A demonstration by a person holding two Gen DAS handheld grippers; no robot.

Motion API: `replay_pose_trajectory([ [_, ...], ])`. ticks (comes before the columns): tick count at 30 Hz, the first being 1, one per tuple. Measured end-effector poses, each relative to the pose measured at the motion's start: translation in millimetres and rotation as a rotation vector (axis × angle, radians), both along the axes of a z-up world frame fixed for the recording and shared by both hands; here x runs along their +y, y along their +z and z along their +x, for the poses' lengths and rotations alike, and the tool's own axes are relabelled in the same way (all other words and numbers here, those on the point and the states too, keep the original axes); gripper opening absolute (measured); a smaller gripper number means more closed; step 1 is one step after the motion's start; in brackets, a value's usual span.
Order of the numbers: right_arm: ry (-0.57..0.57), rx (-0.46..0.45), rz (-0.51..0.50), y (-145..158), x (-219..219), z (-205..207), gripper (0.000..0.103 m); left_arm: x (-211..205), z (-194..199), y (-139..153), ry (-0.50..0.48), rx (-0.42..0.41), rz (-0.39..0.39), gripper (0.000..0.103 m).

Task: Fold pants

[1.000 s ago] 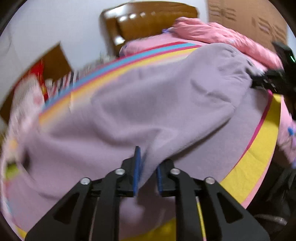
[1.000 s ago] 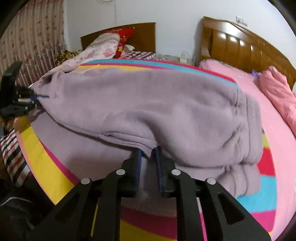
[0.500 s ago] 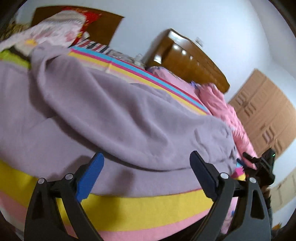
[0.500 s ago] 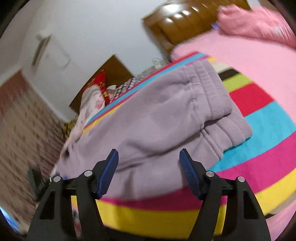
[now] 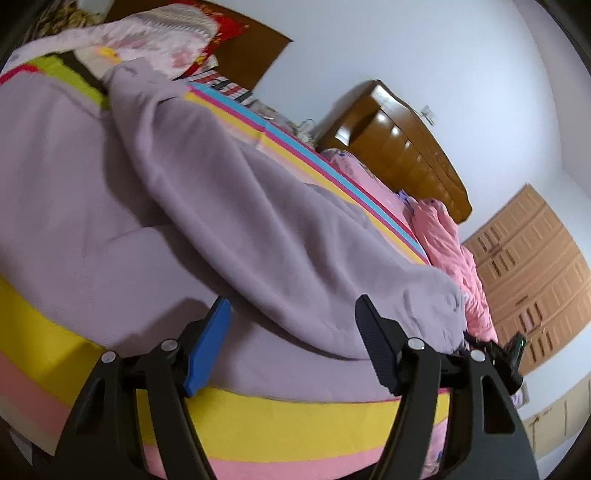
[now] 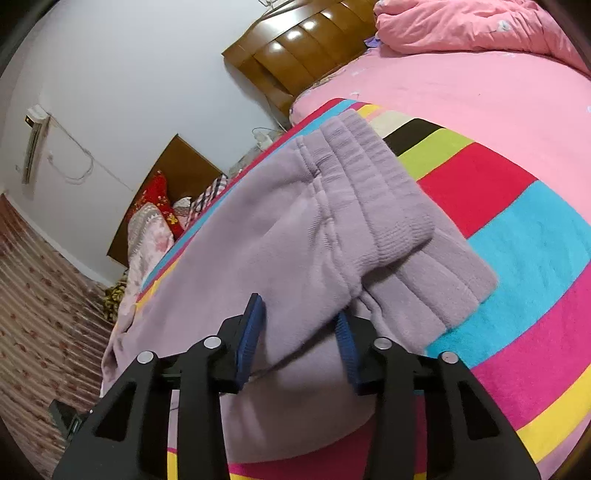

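A pair of lilac fleece pants [image 5: 236, 229] lies folded lengthwise across a striped blanket [image 5: 280, 424] on a bed, 1 leg laid over the other, the ribbed waistband [image 6: 373, 192] stacked in 2 layers at the end nearer the wooden headboard [image 6: 295, 48]. The left gripper [image 5: 291, 343] stands released at the near edge of the fabric, its jaws apart with the lower fold of the cloth lying between them, though neither pad presses on it; the jaws have just been closing. The right gripper [image 6: 299, 328] is set at the waistband end, its jaws narrower and likewise just closing around a bulge of the upper layer. The cloth fills much of the gap and seems to touch the left-hand pad, but whether both pads truly pinch it cannot be told from this view.

The placement reads as deliberate: 1 gripper near each end of the long edge (the other gripper shows as a dark shape at the margin of either view), so that both ends can be lifted together and the garment doubled without skewing. Both views are tilted, suggesting the wrists are rolled to bring the pads in line with the edge. The lengthwise fold appears done; the crosswise fold is judged to be next. A pink quilt [image 6: 476, 26] sits bunched near the headboard, well clear of the work.
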State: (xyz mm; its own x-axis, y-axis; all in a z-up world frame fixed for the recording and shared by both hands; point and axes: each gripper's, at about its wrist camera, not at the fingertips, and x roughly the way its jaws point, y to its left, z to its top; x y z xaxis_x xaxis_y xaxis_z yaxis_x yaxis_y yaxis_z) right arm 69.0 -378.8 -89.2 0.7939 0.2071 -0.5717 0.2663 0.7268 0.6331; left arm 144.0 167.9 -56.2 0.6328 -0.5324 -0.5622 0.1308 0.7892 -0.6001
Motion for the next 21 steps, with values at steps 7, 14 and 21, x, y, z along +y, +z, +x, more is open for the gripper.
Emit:
replay_pose_trajectory([
  [7, 0.001, 0.014, -0.003, 3, -4, 5, 0.027, 2, 45, -3, 0.044, 0.066, 0.072, 0.036],
  [14, 0.043, -0.048, -0.105, 58, 1, 13, 0.008, 7, 73, 68, -0.011, -0.1, 0.03, 0.004],
  [21, 0.068, -0.143, -0.078, 85, -3, -17, 0.008, 18, 23, 86, 0.021, -0.175, 0.071, 0.005],
])
